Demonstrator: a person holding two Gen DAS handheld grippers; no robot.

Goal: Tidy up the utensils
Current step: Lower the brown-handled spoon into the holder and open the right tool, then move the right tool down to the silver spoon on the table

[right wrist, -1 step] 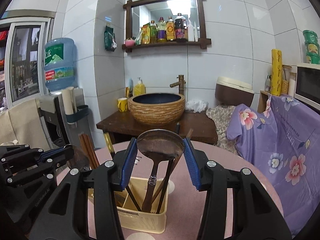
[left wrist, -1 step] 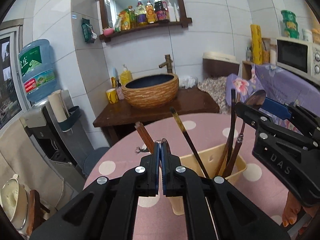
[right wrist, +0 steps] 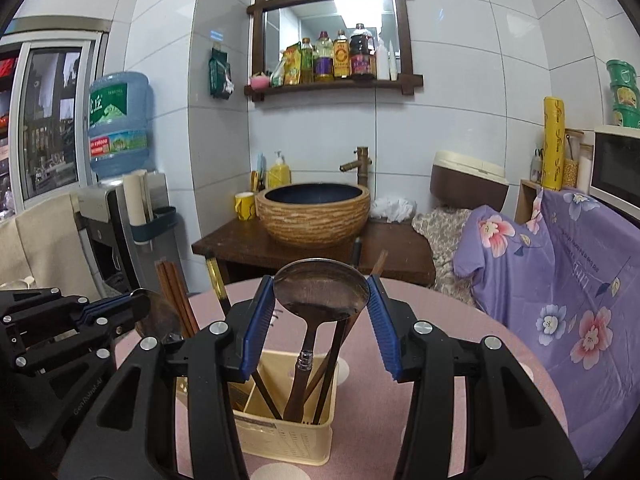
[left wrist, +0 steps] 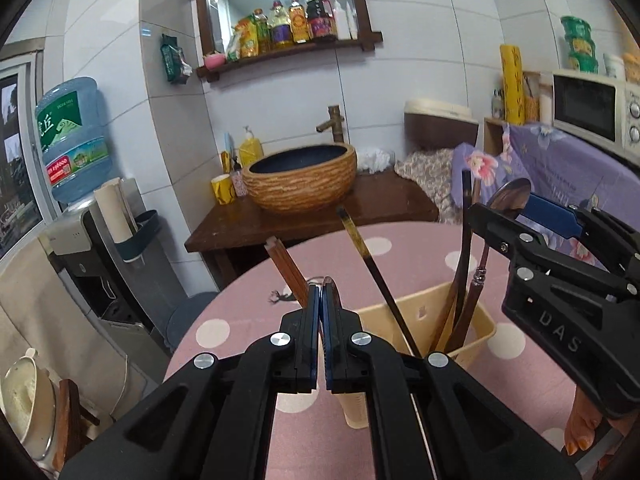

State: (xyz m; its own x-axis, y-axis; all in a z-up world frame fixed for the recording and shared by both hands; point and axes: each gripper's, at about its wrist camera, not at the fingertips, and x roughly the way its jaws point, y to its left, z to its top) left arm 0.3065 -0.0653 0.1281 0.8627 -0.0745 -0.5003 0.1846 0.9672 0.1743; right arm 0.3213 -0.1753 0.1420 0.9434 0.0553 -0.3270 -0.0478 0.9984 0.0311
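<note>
A cream plastic utensil holder (right wrist: pixel 280 432) (left wrist: pixel 424 312) stands on the pink dotted table (left wrist: pixel 400 256). It holds chopsticks (left wrist: pixel 380 280) and a metal spoon (right wrist: pixel 320 292) with a dark handle, bowl up. My right gripper (right wrist: pixel 320 320) is open, its blue pads either side of the spoon bowl, not pressing it; it shows at the right of the left wrist view (left wrist: pixel 520 216). My left gripper (left wrist: pixel 320 312) is shut on a second spoon, seen edge-on between the pads, its bowl visible in the right wrist view (right wrist: pixel 156 316). Red-brown chopsticks (left wrist: pixel 288 268) rise behind it.
Beyond the table stands a wooden counter (right wrist: pixel 240 240) with a woven basin (right wrist: pixel 312 212) and tap. A water dispenser (right wrist: pixel 116 128) is at left. A purple floral cloth (right wrist: pixel 560 272) and a microwave (left wrist: pixel 588 108) are at right.
</note>
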